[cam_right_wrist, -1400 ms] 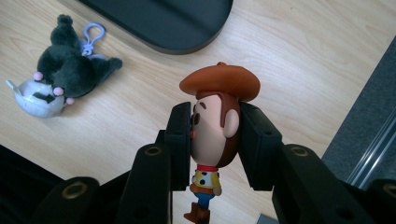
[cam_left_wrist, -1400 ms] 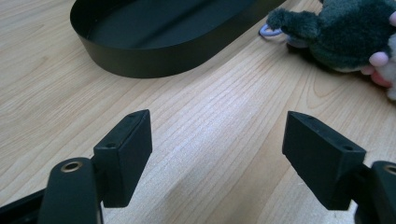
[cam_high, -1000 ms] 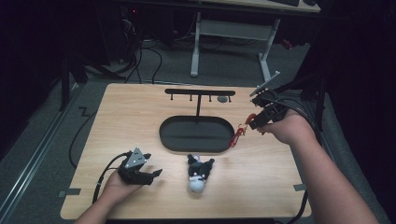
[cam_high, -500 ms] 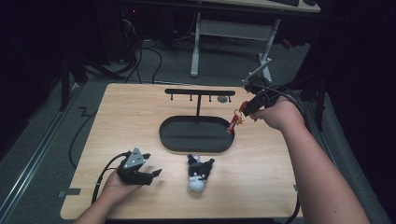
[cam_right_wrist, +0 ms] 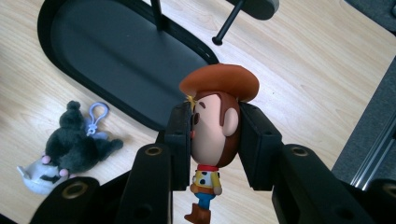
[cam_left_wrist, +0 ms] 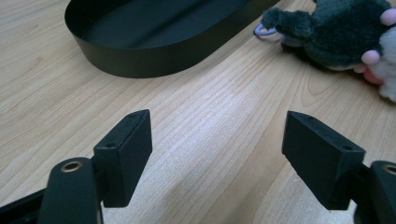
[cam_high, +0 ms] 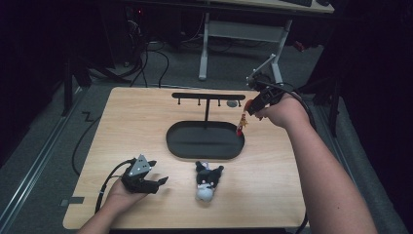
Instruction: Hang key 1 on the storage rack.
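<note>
A small cowboy figure [cam_right_wrist: 215, 122] with a brown hat hangs head-up in my right gripper [cam_right_wrist: 215, 128], whose jaws are shut on its head. In the high view this gripper [cam_high: 247, 110] holds the figure [cam_high: 241, 125] over the right end of the black oval tray [cam_high: 168, 141], just below the right tip of the peg rack [cam_high: 208, 96]. My left gripper [cam_high: 159, 182] rests on the table at the front left, open with nothing between its jaws [cam_left_wrist: 217, 149]. A black and white plush toy [cam_high: 207, 181] lies in front of the tray.
The rack's post rises from the tray [cam_right_wrist: 116, 51], and its pegs [cam_right_wrist: 225, 27] stick out above the figure. The plush [cam_left_wrist: 345, 32] with a lilac clip lies right of the tray wall [cam_left_wrist: 154, 63]. The table's right edge [cam_right_wrist: 369, 140] is close.
My right gripper has carried the cowboy figure left and away from me, from the table's right side to the rack's right end. The left gripper has stayed put.
</note>
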A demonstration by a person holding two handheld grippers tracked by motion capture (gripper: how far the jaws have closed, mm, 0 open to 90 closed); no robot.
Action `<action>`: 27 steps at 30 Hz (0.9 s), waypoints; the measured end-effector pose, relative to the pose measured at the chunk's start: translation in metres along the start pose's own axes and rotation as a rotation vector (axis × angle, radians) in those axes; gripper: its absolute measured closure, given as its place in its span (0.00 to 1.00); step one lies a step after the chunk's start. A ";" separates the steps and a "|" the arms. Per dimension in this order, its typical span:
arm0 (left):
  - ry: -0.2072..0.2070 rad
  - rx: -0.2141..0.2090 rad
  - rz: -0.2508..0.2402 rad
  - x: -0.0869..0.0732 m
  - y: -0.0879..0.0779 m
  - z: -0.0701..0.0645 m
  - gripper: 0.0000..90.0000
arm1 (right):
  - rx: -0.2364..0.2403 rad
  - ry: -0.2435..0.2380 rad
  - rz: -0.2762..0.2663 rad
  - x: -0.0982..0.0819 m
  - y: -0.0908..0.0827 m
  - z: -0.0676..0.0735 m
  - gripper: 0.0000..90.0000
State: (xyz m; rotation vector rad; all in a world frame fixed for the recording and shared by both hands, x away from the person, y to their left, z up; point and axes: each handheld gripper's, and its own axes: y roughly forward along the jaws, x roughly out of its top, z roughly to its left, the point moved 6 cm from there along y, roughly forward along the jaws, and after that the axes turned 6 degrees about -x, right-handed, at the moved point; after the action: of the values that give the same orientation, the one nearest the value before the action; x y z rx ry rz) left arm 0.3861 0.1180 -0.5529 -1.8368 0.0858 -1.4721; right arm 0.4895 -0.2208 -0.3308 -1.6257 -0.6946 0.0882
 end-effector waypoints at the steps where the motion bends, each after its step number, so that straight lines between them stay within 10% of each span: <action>1: -0.001 0.000 -0.002 0.000 0.000 0.000 0.28 | 0.001 -0.004 -0.004 0.001 0.000 0.000 0.75; 27: -0.006 0.000 -0.002 -0.001 -0.002 0.002 0.28 | -0.011 0.020 -0.021 0.030 0.009 -0.006 0.75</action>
State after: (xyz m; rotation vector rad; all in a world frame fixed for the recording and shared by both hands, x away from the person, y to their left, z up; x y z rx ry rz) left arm 0.3869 0.1206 -0.5524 -1.8414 0.0814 -1.4679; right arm 0.5201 -0.2121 -0.3284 -1.6273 -0.6978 0.0521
